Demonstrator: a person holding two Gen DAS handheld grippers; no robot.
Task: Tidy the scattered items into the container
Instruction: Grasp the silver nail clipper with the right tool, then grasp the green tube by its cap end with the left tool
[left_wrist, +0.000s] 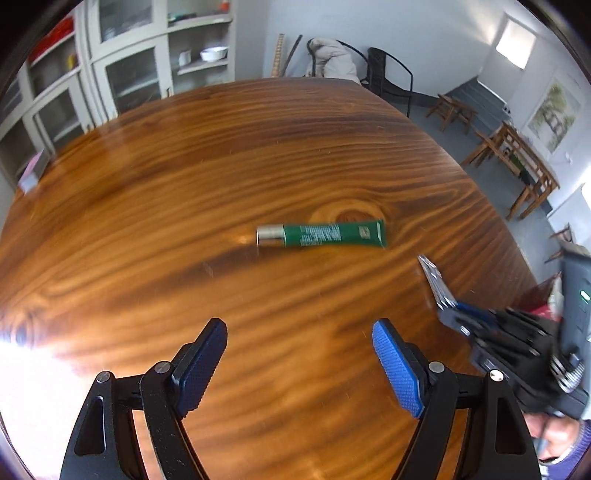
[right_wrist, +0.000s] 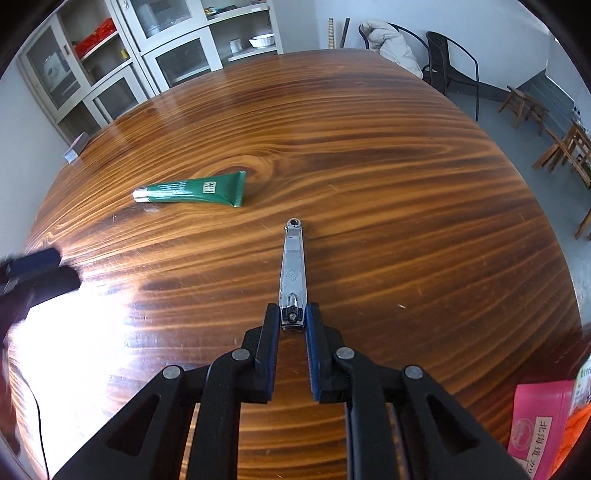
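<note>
A green tube with a silver cap (left_wrist: 321, 235) lies on the round wooden table (left_wrist: 221, 147), ahead of my left gripper (left_wrist: 300, 365), which is open and empty above the table. The tube also shows in the right wrist view (right_wrist: 190, 191), to the left. My right gripper (right_wrist: 292, 325) is shut on the base of a silver nail clipper (right_wrist: 292, 266), which points forward above the table. In the left wrist view the right gripper (left_wrist: 448, 308) appears at the right with the clipper (left_wrist: 434, 277) sticking out.
A pink container (right_wrist: 535, 424) with printed text and orange contents sits at the table's near right edge. A small pink-grey box (right_wrist: 75, 147) sits at the far left edge. Cabinets, chairs and wooden stools stand beyond the table.
</note>
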